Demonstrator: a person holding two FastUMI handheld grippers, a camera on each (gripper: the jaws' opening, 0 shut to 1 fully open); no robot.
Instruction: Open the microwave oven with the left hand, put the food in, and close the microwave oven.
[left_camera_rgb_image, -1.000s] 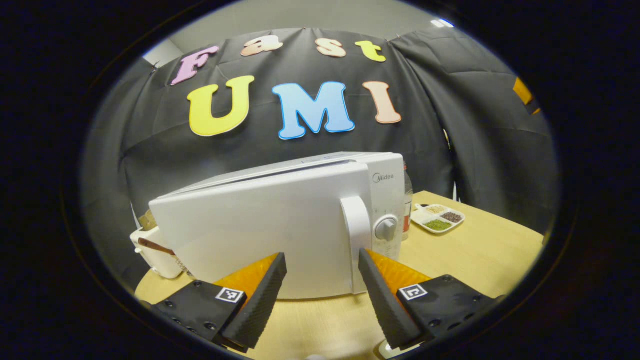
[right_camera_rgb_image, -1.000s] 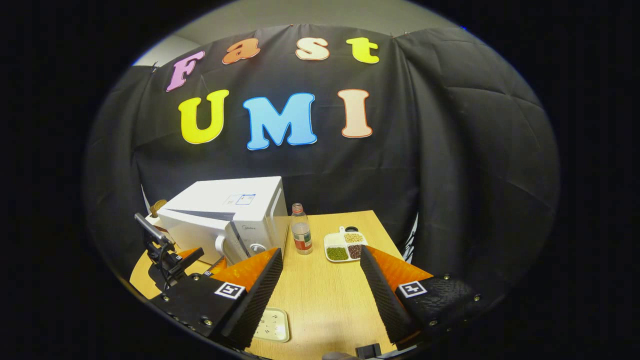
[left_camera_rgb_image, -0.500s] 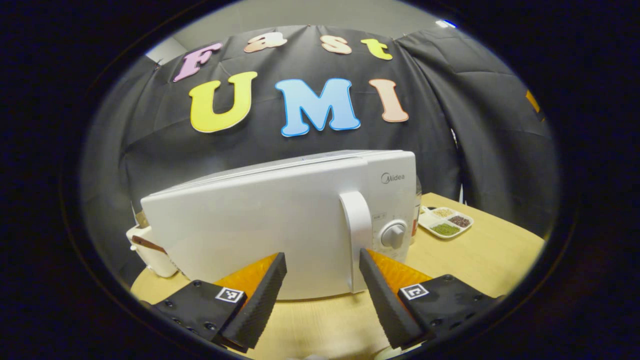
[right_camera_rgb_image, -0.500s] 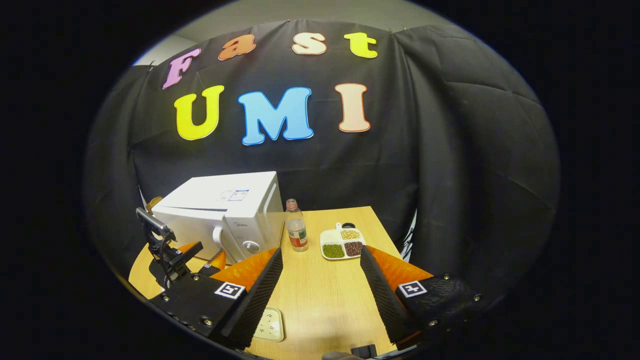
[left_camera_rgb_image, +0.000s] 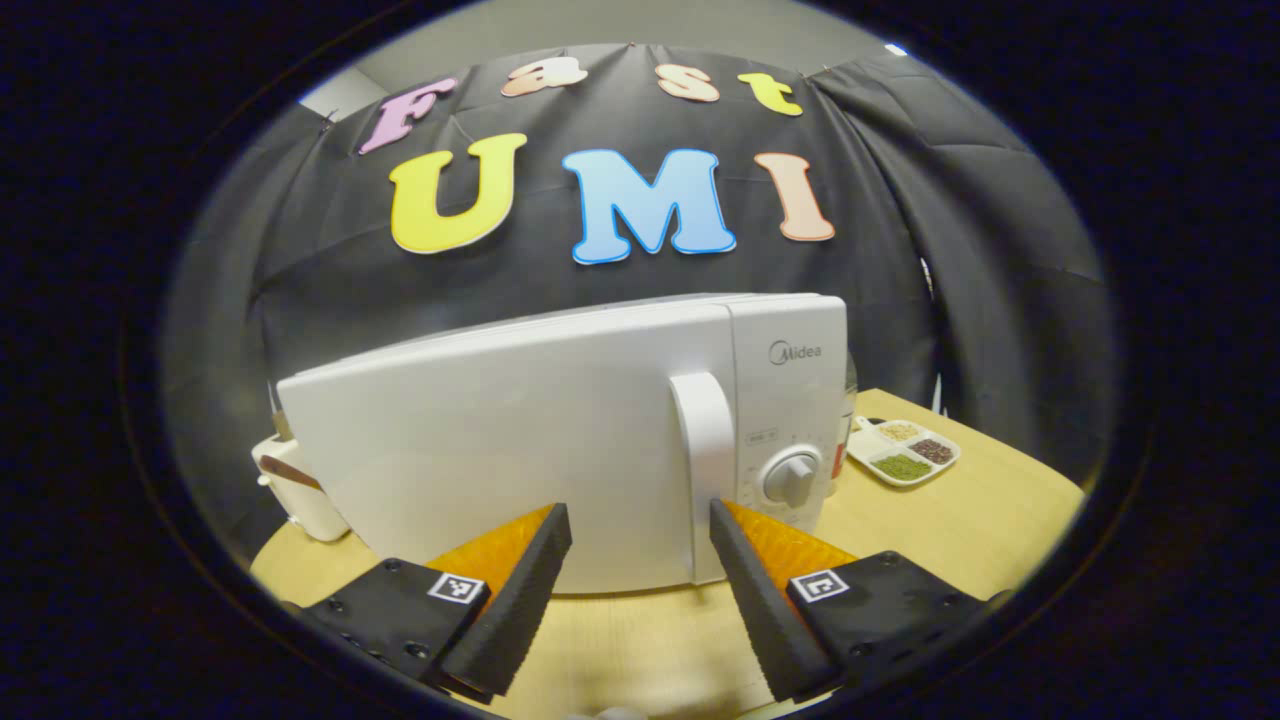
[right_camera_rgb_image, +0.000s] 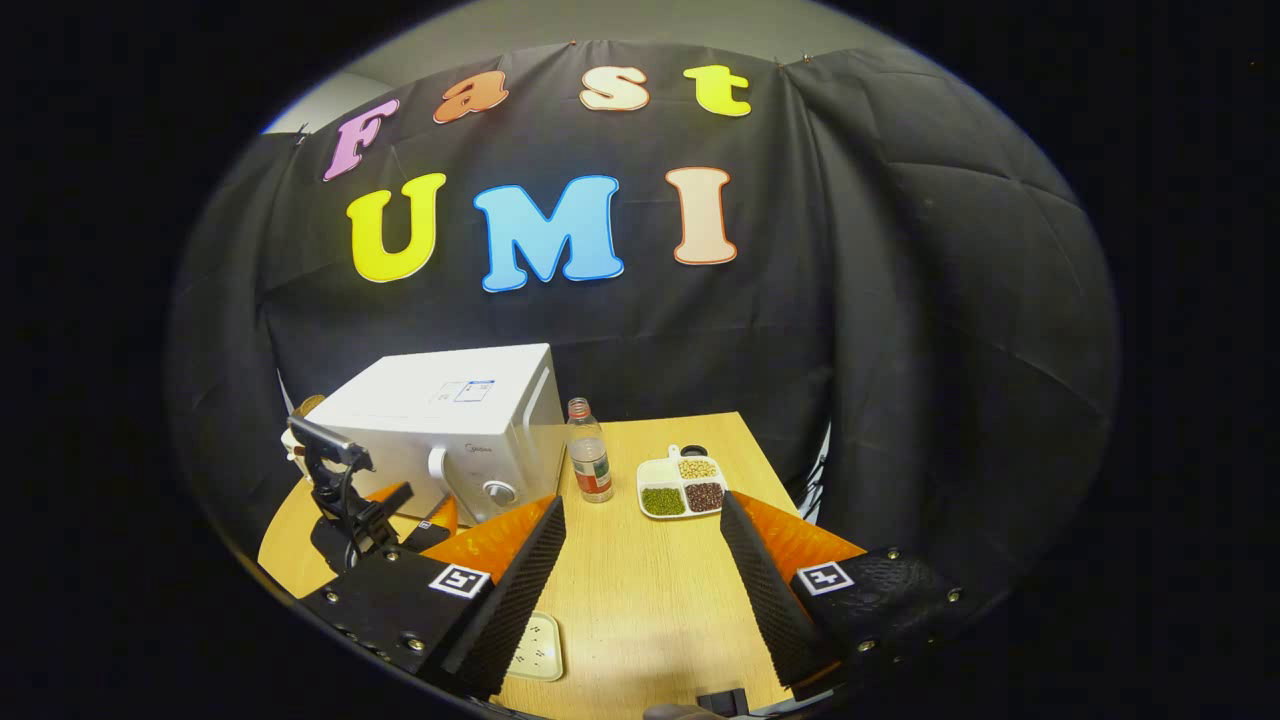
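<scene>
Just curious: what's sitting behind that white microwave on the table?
Past the microwave on one side stands a bottle, beyond it a divided dish of beans. On the other side a cream container peeks out. Directly behind it is hidden.

A light wooden table (right_camera_rgb_image: 650, 590) carries a white microwave oven (right_camera_rgb_image: 455, 425) at its far left; just beside it stands a bottle (right_camera_rgb_image: 590, 465) (upright, near the back edge); right of that lies a divided dish (right_camera_rgb_image: 683, 487) of beans; a pale tray (right_camera_rgb_image: 535, 648) sits nearest.
</scene>
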